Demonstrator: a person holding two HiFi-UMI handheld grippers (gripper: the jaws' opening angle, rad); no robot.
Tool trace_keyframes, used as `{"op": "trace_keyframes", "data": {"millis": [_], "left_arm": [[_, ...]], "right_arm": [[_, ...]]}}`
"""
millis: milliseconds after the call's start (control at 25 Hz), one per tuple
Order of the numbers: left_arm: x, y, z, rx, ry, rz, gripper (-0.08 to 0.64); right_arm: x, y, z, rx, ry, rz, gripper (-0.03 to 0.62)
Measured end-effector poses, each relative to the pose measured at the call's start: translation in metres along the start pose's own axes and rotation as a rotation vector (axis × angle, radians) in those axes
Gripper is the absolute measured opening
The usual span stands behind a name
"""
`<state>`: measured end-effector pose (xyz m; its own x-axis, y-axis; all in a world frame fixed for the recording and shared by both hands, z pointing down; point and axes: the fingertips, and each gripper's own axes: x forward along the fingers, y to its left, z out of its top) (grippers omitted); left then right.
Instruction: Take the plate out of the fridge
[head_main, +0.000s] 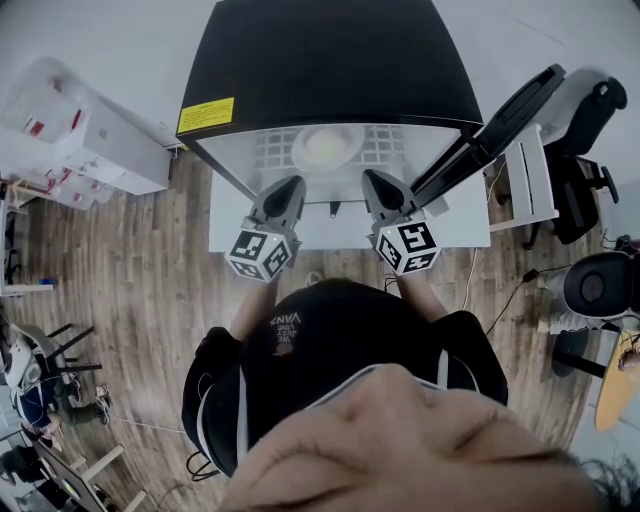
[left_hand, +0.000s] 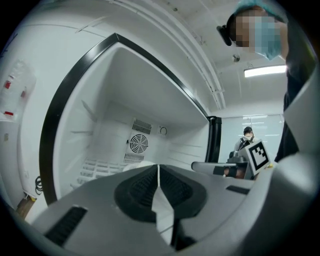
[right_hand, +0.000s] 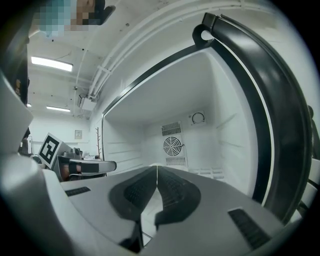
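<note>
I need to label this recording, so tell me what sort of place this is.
Most likely a lab or office workroom, not a home kitchen: the small fridge stands open beside office chairs, plastic storage boxes sit on the wood floor, and strip lights hang overhead.

White plate (head_main: 327, 146) inside open fridge (head_main: 330, 60)

The fridge (head_main: 330, 60) is glossy black on top, smooth white plastic inside (wire-grid shelf (head_main: 270, 150)), over a matt wood-plank floor (head_main: 130, 290).
</note>
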<state>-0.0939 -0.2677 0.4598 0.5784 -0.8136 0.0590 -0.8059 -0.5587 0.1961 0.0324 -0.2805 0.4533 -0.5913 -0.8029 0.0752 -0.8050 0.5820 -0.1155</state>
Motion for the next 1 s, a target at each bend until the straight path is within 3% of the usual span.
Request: {"op": "trace_keyframes", "data": {"millis": [520, 1000], "left_arm": [[0.012, 0.006, -0.012, -0.088, 0.047, -0.030, 0.020], [0.019, 0.011, -0.031, -0.238, 0.124, -0.037, 0.020]], "right_arm": [[0.009, -0.005, -0.006, 0.007, 0.024, -0.011, 0.012], [0.012, -0.008, -0.010, 0.013, 0.028, -0.020, 0.012]]}}
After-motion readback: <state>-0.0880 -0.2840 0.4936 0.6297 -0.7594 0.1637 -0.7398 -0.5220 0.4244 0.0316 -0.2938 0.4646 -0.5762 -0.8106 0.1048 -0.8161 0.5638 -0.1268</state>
